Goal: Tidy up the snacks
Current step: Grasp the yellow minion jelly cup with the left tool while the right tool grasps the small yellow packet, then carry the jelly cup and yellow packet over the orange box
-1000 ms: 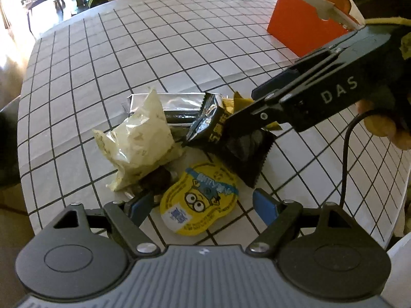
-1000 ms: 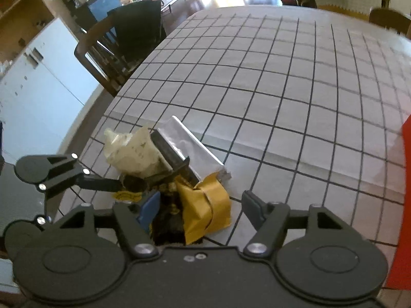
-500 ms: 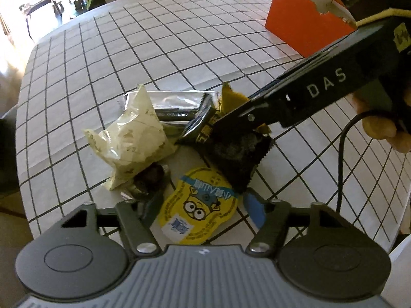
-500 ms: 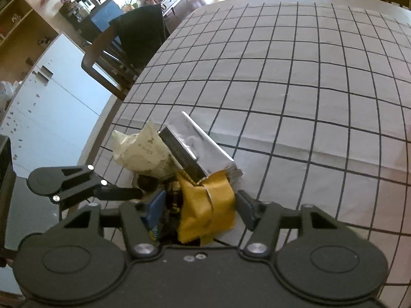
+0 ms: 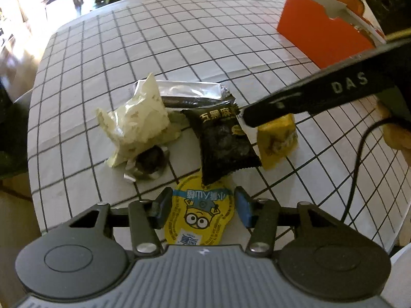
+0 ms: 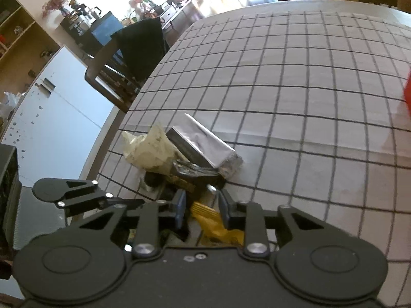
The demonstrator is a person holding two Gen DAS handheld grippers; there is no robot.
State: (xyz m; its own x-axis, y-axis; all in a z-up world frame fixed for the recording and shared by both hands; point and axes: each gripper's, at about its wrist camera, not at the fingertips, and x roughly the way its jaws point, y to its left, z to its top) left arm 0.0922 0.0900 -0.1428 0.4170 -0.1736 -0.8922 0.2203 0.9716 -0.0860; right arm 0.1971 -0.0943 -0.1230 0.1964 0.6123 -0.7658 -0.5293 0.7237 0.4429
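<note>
On the checked tablecloth [image 5: 154, 38] lies a heap of snacks. A yellow jelly cup [image 5: 200, 213] with a cartoon lid sits between the blue pads of my left gripper [image 5: 201, 209]. Its jaws are closing and the pads meet the cup's rim on both sides. My right gripper [image 6: 201, 205] is shut on a yellow packet [image 6: 205, 211], which in the left wrist view hangs under its black finger [image 5: 257, 118] beside a black packet [image 5: 223, 141]. A cream crinkled packet [image 5: 136, 120], a silver foil bar [image 5: 190, 89] and a dark round sweet [image 5: 149, 164] lie just behind.
An orange box [image 5: 321, 38] stands open at the table's far right. A person's hand [image 5: 398, 136] and a black cable are at the right edge. A dark chair [image 6: 128, 59] and white cabinet stand off the table's left edge.
The right jaws closed on the yellow packet and drew it out of the heap to the right. The black packet shifted and now lies flat. The left jaws narrowed around the jelly cup.
</note>
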